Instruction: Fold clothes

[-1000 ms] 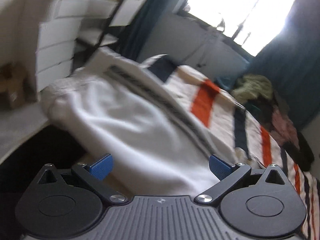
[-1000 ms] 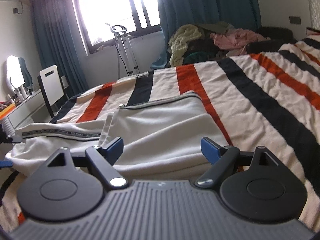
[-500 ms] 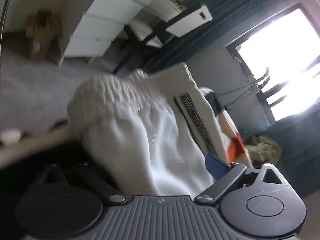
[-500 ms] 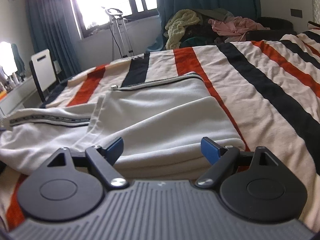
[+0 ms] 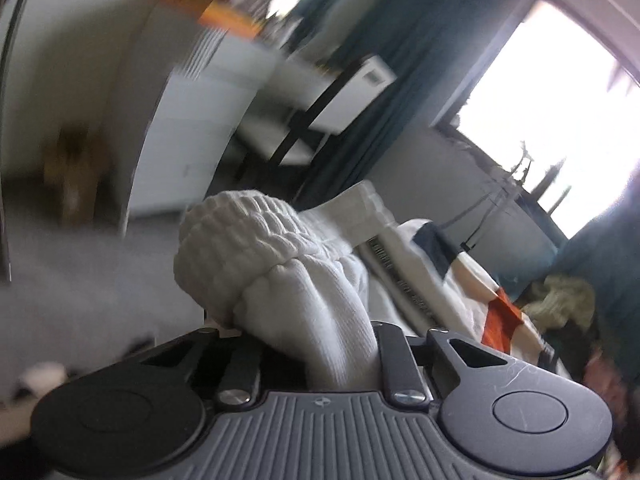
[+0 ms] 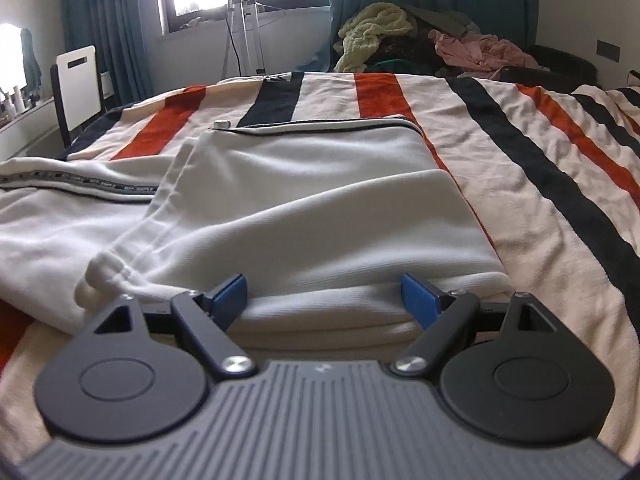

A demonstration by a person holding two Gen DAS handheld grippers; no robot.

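Note:
A white zip jacket (image 6: 304,200) lies partly folded on the striped bed (image 6: 540,168), one sleeve with a dark printed band stretched to the left. My left gripper (image 5: 316,344) is shut on the sleeve's ribbed cuff (image 5: 248,240), which bunches up above the jaws and hides the fingertips. My right gripper (image 6: 324,294) is open, its blue fingertips (image 6: 230,290) resting at the near folded edge of the jacket, holding nothing.
A pile of clothes (image 6: 420,36) sits at the far end of the bed. A chair (image 6: 76,84) and a white drawer unit (image 5: 192,128) stand to the left by the window. Grey floor (image 5: 80,288) lies beside the bed.
My left gripper has closed on the sleeve cuff and lifted it, the view swinging. My right gripper has moved closer to the jacket's near folded edge, still open.

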